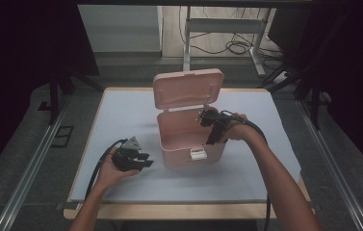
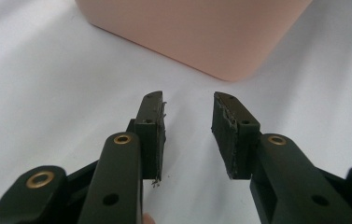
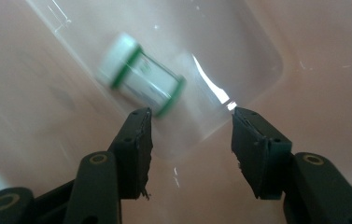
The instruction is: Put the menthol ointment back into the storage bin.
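Both grippers stand with their jaws apart and nothing between the pads. From the high view, the left gripper [image 1: 143, 161] rests low over the pale table [image 1: 121, 115], just beside the left wall of the pink box [image 1: 191, 144], whose lid [image 1: 187, 89] stands raised and upright behind it; the right gripper [image 1: 211, 131] dips over the box's right rim into the opening. From the left gripper view, the left gripper [image 2: 188, 126] is open above the white surface, with a rounded corner of the pink box [image 2: 197, 32] ahead and not touching. From the right gripper view, the right gripper [image 3: 191, 140] gapes inside the box, and beyond its tips lies a small white container with green bands [image 3: 141, 81], blurred, seemingly inside a clear wrapper on the box floor.
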`<state>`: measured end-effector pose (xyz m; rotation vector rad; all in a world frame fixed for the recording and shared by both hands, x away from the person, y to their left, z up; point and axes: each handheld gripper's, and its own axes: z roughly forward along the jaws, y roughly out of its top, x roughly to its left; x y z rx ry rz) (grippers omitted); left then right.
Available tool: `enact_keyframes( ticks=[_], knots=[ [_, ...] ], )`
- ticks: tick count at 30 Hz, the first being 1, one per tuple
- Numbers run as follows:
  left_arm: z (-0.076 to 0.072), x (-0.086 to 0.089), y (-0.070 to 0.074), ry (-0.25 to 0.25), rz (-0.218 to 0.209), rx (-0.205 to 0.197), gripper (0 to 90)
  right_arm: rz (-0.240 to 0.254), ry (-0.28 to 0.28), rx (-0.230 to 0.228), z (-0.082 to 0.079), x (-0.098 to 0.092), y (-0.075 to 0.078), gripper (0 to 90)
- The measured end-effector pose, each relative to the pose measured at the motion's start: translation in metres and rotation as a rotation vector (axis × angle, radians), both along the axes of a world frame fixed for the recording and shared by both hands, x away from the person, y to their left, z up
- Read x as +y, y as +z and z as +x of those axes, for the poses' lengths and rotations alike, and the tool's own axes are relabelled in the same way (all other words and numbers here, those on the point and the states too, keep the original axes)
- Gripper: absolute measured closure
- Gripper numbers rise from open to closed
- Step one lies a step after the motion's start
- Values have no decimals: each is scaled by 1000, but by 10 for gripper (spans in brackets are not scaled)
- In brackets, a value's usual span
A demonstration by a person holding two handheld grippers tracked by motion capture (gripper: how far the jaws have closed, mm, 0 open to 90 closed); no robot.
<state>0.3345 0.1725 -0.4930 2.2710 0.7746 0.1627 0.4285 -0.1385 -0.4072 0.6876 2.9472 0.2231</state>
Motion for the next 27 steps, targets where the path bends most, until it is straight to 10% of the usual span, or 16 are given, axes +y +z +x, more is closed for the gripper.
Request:
enact_keyframes(
  ticks=[9, 27],
  knots=[
    [0, 1, 1, -1, -2, -3, 638, 19, -1, -5, -2, -4, 3, 486],
    [0, 1, 2, 5, -10, -6, 637, 255, -42, -114, -22, -39, 44, 522]
  ],
)
